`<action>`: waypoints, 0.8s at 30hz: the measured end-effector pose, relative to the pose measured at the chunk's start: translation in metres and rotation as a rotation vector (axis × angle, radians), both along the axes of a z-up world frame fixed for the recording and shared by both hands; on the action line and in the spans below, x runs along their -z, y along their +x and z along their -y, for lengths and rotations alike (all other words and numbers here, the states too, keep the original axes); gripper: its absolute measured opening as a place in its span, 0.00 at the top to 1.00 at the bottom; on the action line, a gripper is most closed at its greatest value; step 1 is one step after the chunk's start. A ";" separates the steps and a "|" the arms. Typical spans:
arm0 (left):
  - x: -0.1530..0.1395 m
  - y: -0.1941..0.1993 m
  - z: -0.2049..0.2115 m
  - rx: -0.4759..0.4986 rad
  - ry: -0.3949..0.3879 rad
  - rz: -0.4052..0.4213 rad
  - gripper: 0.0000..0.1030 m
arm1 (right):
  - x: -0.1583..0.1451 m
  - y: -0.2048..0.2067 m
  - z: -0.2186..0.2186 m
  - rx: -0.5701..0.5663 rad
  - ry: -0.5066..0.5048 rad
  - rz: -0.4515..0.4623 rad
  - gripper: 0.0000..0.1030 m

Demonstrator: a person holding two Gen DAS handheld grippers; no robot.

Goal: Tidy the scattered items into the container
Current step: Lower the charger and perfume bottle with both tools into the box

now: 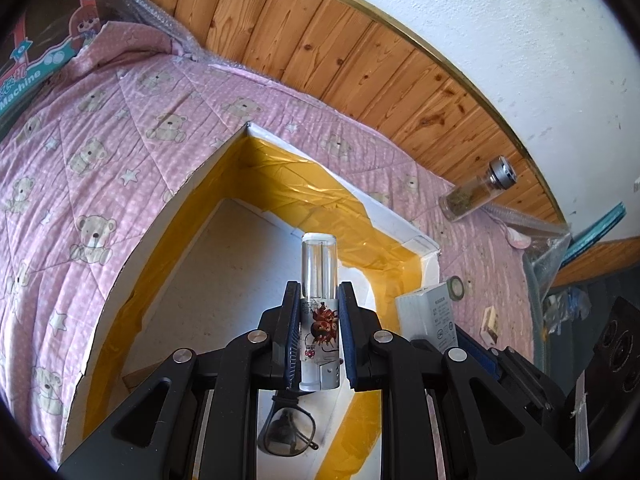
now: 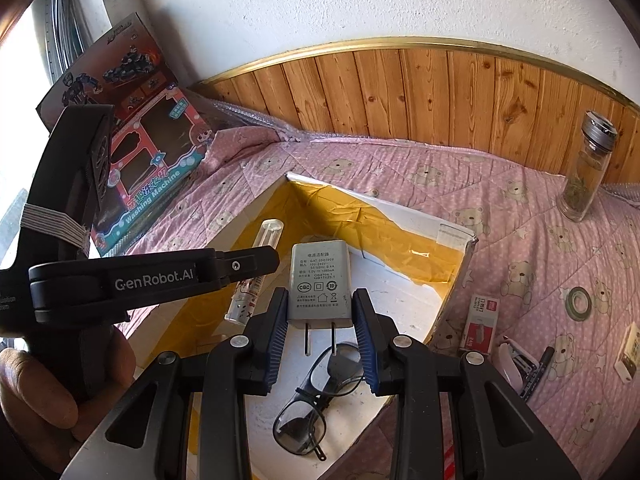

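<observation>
Left wrist view: left hand-held gripper (image 1: pixel 319 336) clamped on clear tube (image 1: pixel 320 312), poised above open container (image 1: pixel 192 184).
Right wrist view: right hand-held gripper (image 2: pixel 322 336) clamped on grey charger (image 2: pixel 320 284), also above container (image 2: pixel 460 236); prongs pointing back toward camera.
Container contents: glasses (image 2: pixel 316 396) lying on white floor.
Items not yet tidied: staple box (image 2: pixel 480 320), tape roll (image 2: pixel 578 300), stapler (image 2: pixel 516 364), on bed quilt (image 2: pixel 520 200) right of container.
Risk, tube: round and smooth, printed label; likely to roll on release and strike glasses lenses.
Risk, charger: hard block with metal prongs; dropped from height, could scratch or crack lenses directly beneath.
Risk, crowding: both hand-held grippers close together over one opening; collision possible on simultaneous lowering.
Materials, container: white card walls, glossy yellow tape lining, ragged cut rim.
Materials, tube: transparent, rigid cylinder, domed end.
Materials, charger: matte grey plastic, rounded corners.
Materials, quilt: soft pink stitched fabric, bear print; uneven support.
Materials, pads: ribbed blue rubber.
</observation>
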State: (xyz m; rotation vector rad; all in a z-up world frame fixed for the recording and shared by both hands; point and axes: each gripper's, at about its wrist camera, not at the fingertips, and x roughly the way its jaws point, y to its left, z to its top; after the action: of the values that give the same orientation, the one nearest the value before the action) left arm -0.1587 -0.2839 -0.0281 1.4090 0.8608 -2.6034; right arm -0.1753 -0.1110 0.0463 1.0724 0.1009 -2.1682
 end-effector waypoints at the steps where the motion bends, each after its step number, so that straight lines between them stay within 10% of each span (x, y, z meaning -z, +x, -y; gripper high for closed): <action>1: 0.001 -0.002 0.000 -0.001 -0.006 0.005 0.81 | 0.001 -0.003 0.000 0.001 0.002 0.003 0.67; 24: 0.039 -0.050 0.007 -0.033 -0.144 0.138 0.81 | 0.040 -0.066 0.025 -0.043 0.160 0.092 0.67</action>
State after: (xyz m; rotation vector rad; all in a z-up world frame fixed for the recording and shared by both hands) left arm -0.2082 -0.2905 -0.0674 1.4997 0.6601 -2.4538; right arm -0.2418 -0.1363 0.0062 1.2475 0.2565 -2.0967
